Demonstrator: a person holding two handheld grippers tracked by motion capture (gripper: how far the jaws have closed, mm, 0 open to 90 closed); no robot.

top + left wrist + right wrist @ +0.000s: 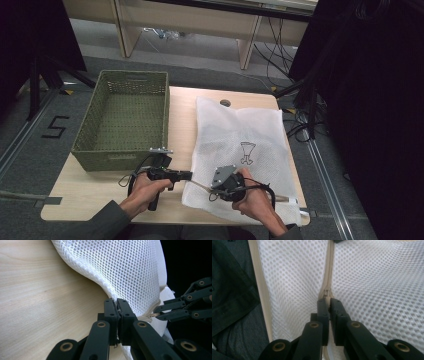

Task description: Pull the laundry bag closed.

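Both grippers are clamping the white mesh bag (240,145) at lower centre: left gripper (189,175) pinching its corner edge, right gripper (214,186) gripping the zipper pull (326,293), zipper (329,270) running rightward from there.

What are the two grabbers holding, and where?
Both hold the mesh bag. The left gripper pinches its corner edge; the right gripper pinches the zipper pull.

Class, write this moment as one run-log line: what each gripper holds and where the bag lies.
left gripper: shut on mesh bag corner | right gripper: shut on zipper pull | bag: flat on table beside basket
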